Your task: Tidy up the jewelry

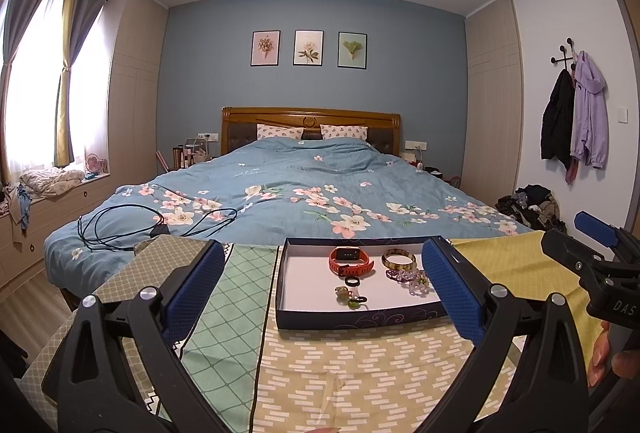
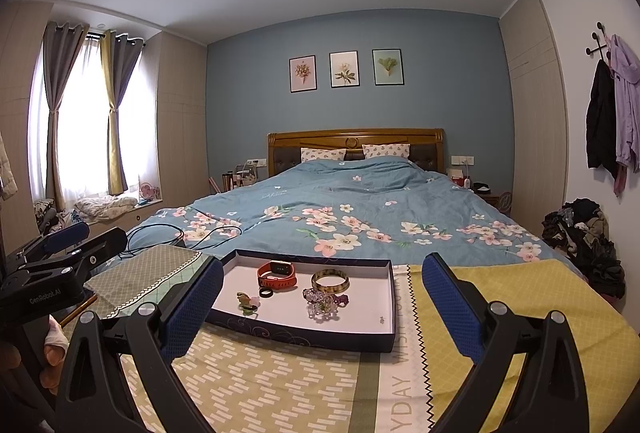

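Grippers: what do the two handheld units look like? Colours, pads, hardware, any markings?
Both match: black plastic, triangular cut-out finger arms with silver bolts, and textured blue pads. The left gripper shows white "GenRobot.AI" lettering on its body in the right wrist view. The right gripper shows partial white letters "DAS" in the left wrist view. A hand holds each unit; no sleeves or cables on them show.

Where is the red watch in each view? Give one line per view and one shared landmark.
Left wrist view: red watch lies at the tray's far side, just right of centre.
Right wrist view: red watch lies far left in the tray.
Shared landmark: the brown bangle, right of the watch.
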